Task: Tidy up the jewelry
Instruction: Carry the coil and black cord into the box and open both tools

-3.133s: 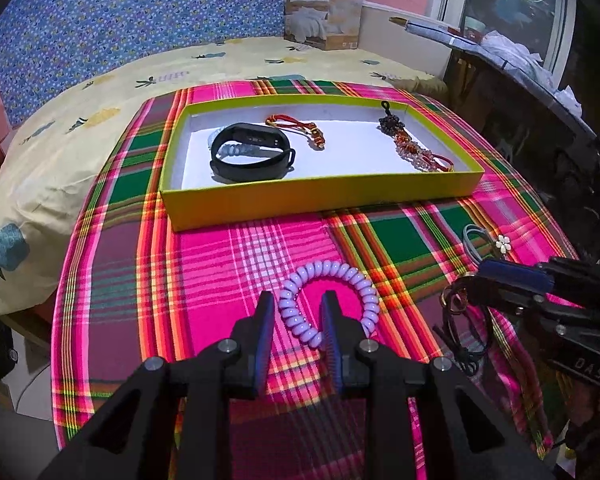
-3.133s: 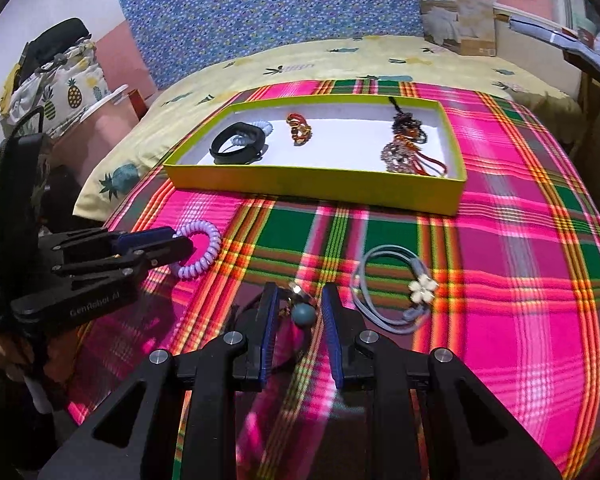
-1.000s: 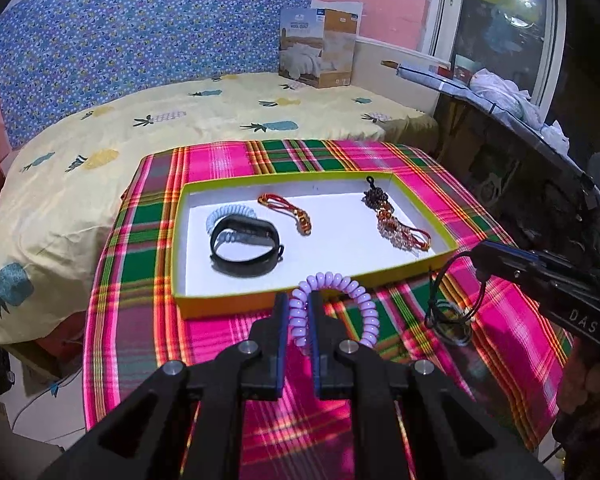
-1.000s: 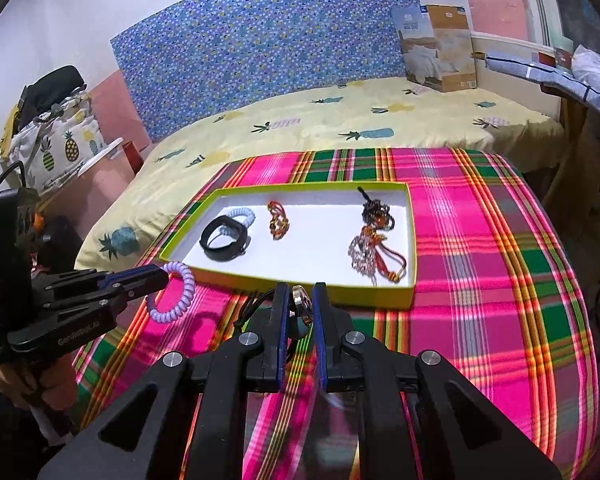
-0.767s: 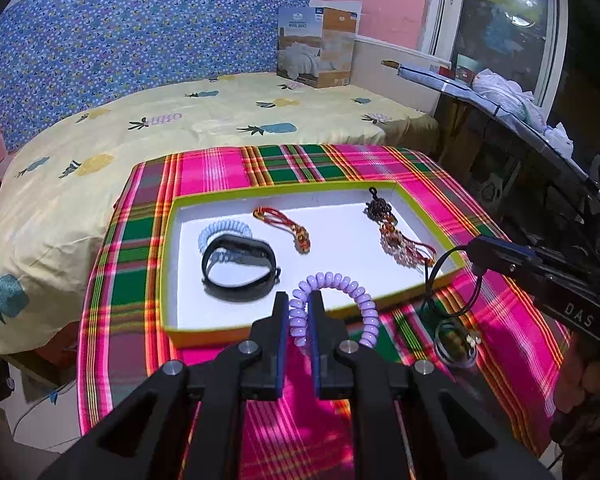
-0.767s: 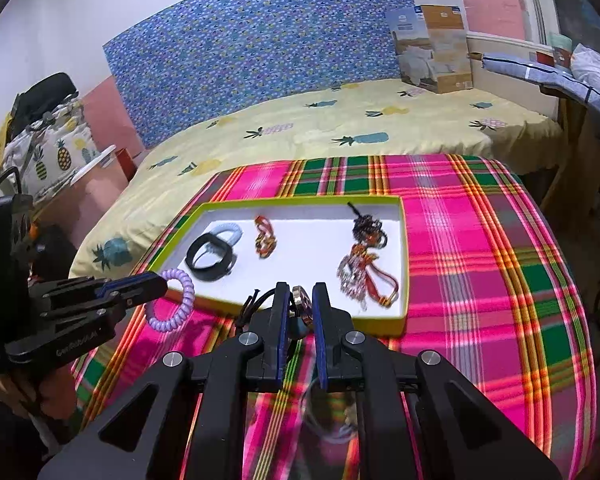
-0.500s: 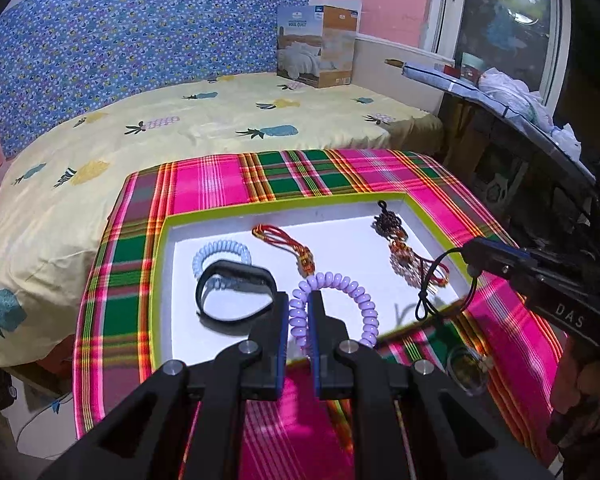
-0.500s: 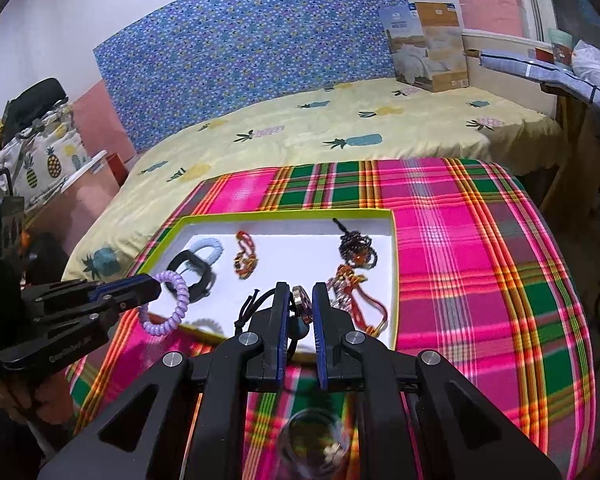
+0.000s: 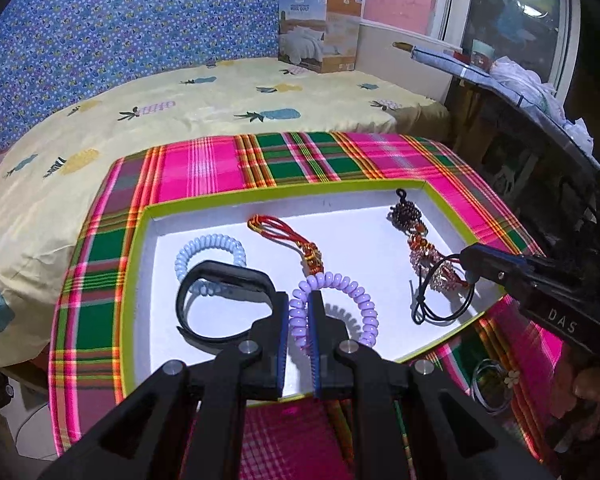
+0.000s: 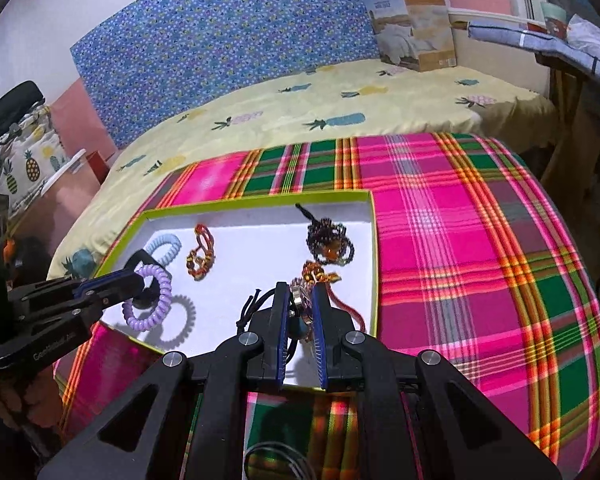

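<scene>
My left gripper (image 9: 299, 304) is shut on a lilac coil bracelet (image 9: 356, 294) and holds it above the white floor of the yellow-rimmed tray (image 9: 138, 248). The same bracelet (image 10: 160, 286) and left gripper (image 10: 134, 280) show at the left of the right wrist view. My right gripper (image 10: 300, 300) is shut on a black cord necklace (image 10: 252, 306) with a bead and ring, over the tray's near right part (image 10: 374, 264). In the left wrist view that cord (image 9: 436, 304) dangles from the right gripper (image 9: 470, 262).
In the tray lie a black band (image 9: 220, 304), a pale blue coil (image 9: 210, 254), a red-orange cord bracelet (image 9: 296, 240) and dark beaded pieces (image 9: 416, 236). A grey cord with a white flower (image 9: 496, 384) lies on the plaid cloth (image 10: 480, 240). A bed (image 9: 220, 108) is behind.
Both grippers have moved forward from over the cloth to over the tray and sunk slightly, each carrying its piece. The grips have not changed.
</scene>
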The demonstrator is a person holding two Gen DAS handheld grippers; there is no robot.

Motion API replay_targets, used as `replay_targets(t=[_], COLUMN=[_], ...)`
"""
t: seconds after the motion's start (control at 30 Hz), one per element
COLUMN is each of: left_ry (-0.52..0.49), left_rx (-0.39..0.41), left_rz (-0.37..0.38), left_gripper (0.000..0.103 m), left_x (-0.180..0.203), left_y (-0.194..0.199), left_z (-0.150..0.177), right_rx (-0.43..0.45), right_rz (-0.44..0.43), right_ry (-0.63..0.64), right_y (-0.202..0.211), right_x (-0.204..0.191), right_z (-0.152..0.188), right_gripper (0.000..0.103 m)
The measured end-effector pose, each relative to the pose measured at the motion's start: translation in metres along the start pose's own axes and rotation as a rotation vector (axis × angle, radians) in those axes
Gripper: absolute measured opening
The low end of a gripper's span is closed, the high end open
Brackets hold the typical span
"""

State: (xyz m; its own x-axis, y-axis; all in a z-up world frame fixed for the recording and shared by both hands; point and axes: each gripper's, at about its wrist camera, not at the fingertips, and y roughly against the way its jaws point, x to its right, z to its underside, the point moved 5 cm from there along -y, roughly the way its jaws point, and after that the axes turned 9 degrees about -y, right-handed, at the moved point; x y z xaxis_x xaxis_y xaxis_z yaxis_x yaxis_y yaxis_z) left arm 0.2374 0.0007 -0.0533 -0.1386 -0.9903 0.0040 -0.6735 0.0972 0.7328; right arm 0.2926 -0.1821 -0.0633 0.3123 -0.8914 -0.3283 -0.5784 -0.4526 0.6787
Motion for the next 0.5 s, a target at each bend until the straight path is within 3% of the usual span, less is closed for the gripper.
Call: replay_targets(t=[0.5], left_ry=[-0.011], left_rx=[-0.064], left_rz=[0.012], left_gripper=[0.010], left_x=[0.005], left_y=[-0.017], left_z=[0.008], right_rx=[-0.067], right_rz=[0.012], right_ry=[0.032], right_y=[-0.014], right_x=[-0.005], right_z=[0.012], right_gripper=[0.012])
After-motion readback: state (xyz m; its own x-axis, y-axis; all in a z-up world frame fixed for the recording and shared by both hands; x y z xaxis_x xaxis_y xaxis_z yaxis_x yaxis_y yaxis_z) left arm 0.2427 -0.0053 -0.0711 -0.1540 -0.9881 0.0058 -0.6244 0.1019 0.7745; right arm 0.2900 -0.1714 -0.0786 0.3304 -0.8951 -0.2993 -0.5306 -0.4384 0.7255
